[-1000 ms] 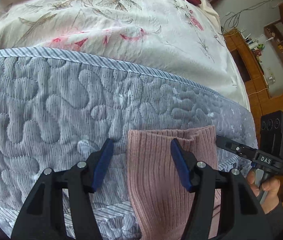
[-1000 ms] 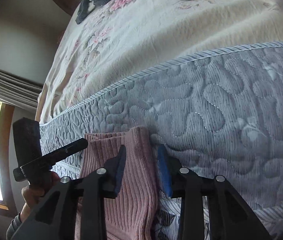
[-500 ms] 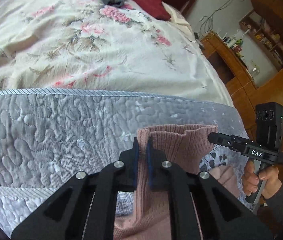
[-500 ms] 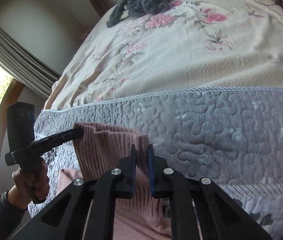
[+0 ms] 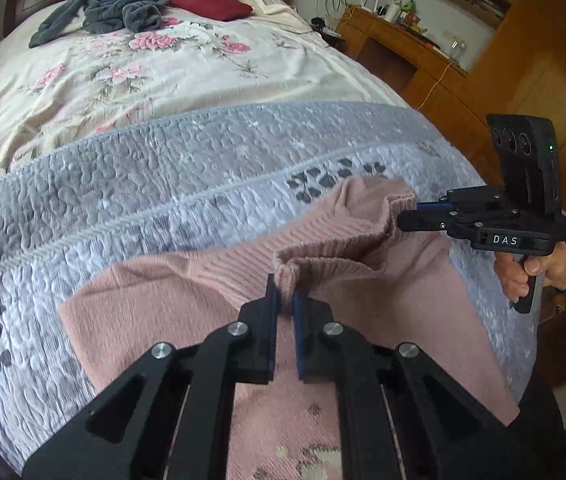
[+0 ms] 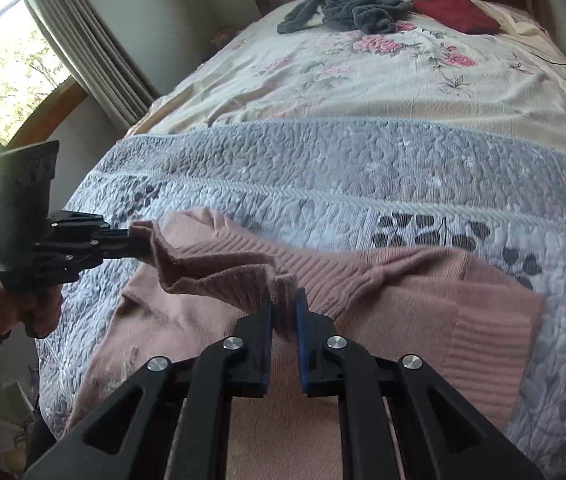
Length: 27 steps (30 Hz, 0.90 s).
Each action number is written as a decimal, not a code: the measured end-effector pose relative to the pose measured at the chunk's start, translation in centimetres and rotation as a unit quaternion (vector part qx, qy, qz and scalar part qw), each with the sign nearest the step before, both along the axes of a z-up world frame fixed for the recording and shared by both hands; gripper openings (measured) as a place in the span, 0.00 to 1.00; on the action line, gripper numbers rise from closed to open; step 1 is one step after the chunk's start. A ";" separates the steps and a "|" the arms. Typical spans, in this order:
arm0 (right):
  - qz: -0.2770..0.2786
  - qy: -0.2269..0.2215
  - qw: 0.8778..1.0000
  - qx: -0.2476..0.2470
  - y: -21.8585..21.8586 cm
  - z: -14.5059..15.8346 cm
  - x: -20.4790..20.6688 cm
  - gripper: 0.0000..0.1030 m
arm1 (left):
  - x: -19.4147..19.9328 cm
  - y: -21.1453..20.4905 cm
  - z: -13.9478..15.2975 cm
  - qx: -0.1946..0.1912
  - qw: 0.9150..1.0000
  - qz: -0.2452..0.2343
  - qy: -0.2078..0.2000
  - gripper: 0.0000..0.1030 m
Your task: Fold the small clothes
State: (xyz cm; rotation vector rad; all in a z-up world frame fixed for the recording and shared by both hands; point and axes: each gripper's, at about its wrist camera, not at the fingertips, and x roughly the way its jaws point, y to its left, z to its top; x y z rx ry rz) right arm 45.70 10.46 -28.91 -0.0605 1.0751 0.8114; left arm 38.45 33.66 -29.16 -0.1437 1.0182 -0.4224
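Pinching the ribbed hem, the left tool [image 5: 284,302] is closed on one corner of the pink sweater [image 5: 155,312] at lower centre, and the right tool [image 6: 284,310] is likewise clamped on the other corner. That hem is lifted and bunched between them, while the body lies spread on the grey quilt [image 5: 163,184] at the foot of the bed. Folding looks barely begun: no fold is laid yet. No containers show; at upper left lie a grey garment [image 5: 115,10] and a dark red cloth [image 5: 211,2], unfolded.
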 end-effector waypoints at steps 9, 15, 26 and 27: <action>0.019 0.066 0.996 -0.052 -2.1 -5.5 -4.1 0.20 | -4.5 -1.3 -5.5 0.028 0.996 -0.032 0.081 0.10; -0.022 0.080 0.996 0.023 -3.7 -2.6 -3.3 0.21 | -5.0 1.2 -3.0 -0.095 0.993 0.006 0.066 0.13; -0.046 0.172 0.982 0.055 -2.3 -9.6 -1.8 0.01 | -1.8 -2.0 -11.3 -0.111 0.983 0.007 0.148 0.03; -0.045 0.171 0.983 0.053 -2.7 -10.1 -1.7 0.00 | -1.9 -1.7 -11.5 -0.116 0.982 0.011 0.150 0.01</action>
